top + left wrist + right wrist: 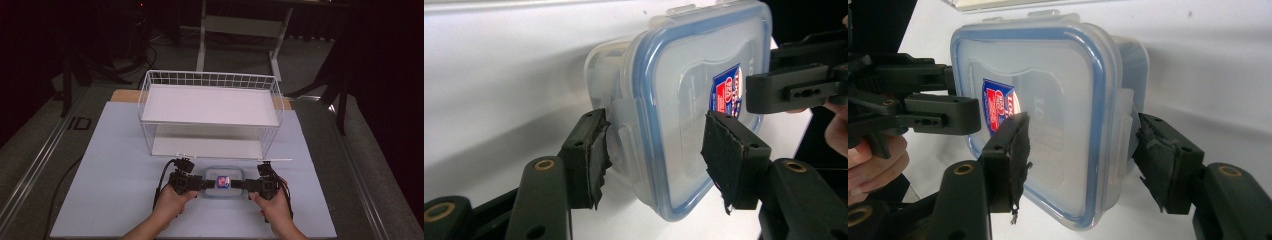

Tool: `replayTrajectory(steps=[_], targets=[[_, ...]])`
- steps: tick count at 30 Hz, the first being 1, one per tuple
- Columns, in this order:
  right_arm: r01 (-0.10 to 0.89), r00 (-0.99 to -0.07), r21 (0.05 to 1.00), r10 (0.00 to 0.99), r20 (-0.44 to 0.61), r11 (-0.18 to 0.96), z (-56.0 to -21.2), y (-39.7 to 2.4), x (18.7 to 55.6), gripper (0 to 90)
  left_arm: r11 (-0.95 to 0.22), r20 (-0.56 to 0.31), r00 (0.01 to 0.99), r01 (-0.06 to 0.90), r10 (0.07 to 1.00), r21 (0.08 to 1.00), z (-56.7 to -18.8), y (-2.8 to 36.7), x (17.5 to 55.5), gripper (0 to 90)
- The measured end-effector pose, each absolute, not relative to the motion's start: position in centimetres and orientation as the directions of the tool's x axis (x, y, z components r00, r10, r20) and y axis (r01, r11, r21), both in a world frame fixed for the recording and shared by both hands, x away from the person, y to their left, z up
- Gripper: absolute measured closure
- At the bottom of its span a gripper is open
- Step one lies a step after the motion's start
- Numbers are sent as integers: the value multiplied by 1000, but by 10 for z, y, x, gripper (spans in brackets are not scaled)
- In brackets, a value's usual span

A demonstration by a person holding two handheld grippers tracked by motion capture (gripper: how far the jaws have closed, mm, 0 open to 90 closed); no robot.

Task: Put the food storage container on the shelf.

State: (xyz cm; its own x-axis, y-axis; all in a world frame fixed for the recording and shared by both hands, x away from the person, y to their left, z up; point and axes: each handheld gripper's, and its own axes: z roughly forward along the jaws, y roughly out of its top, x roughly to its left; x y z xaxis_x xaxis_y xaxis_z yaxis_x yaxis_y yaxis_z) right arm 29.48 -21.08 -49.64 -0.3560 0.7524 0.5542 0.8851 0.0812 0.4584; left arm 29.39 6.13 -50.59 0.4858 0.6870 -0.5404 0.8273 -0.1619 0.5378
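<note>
Bright table, dark surroundings, sharp close-ups

Setting: lab or recording studio, not a home. Evidence: black curtains [385, 75] close off the left, right and far sides. Grey carpeted floor [35, 145] with black cables [145, 55] trailing at the far left. White metal frame of a height-adjustable desk [240, 30] stands beyond the table's far edge. Work surface is a plain table covered by a pale blue sheet [120, 150], a wooden board showing at its far corners. A metal floor rail [45, 155] runs along the table's left edge. Lighting falls on the table; the surroundings are dark.
</note>
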Motion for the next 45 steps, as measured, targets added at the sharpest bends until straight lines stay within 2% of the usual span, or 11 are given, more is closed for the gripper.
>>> replayTrajectory(steps=[9,17,30,45], targets=[[866,-381,495,738,557,73,-486,-201,303,405,-121,-517,492,795,700,594,-486,74,301,458],[812,-428,581,732,529,54,-470,-190,323,403,-97,-482,500,760,719,643,-475,81,315,455],[808,-416,588,729,544,22,-479,-181,348,402,-94,-460,508,739,728,667,-480,90,340,453],[817,-388,577,745,542,6,-495,-179,369,400,-61,-497,467,771,732,634,-500,89,365,452]])
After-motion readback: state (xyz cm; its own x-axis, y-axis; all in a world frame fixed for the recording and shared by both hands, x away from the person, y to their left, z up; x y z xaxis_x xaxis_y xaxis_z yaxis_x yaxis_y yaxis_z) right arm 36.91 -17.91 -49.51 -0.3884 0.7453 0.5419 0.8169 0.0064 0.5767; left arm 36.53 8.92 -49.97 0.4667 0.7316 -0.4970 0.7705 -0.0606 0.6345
